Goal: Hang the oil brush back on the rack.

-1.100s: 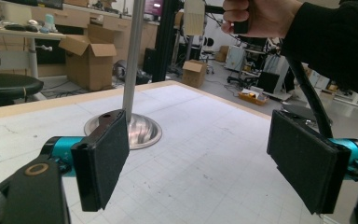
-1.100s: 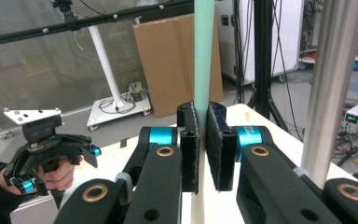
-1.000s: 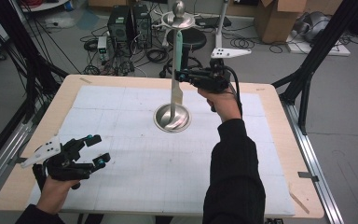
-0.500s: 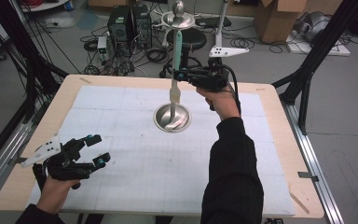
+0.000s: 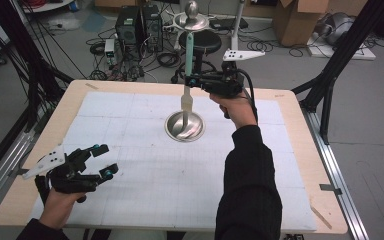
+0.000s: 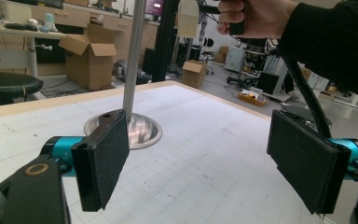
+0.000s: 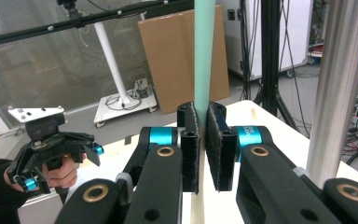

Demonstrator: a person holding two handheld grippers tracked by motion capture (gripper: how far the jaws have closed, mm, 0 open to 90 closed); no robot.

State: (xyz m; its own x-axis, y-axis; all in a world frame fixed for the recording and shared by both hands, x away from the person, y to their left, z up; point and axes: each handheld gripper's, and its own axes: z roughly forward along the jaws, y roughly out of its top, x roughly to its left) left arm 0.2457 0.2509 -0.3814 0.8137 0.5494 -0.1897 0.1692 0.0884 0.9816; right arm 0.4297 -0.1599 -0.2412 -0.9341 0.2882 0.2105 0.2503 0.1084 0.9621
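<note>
A spatula with a teal handle [image 5: 189, 52] and a cream blade stands upright in the air, blade down. My right gripper [image 5: 191, 80] is shut on it where handle meets blade; the right gripper view shows the teal handle [image 7: 204, 56] clamped between the pads of the right gripper [image 7: 203, 135]. The blade hangs just above the round base [image 5: 195, 131] of a metal stand, whose pole [image 7: 340, 84] rises right beside the spatula. My left gripper [image 5: 107, 160] rests low at the table's near left, open, with nothing between the jaws of the left gripper [image 6: 209, 158].
A white gridded mat [image 5: 145, 200] covers the wooden table [image 5: 20, 200]. The stand's base [image 6: 144, 133] sits near the table's middle, toward the far side. Beyond the far edge are a stool [image 5: 202, 42], computer cases [image 5: 135, 22], cables and cardboard boxes [image 5: 295, 20].
My right gripper has lifted the spatula slightly, so the blade hangs a little higher over the stand's base. The left gripper has stayed in place.
</note>
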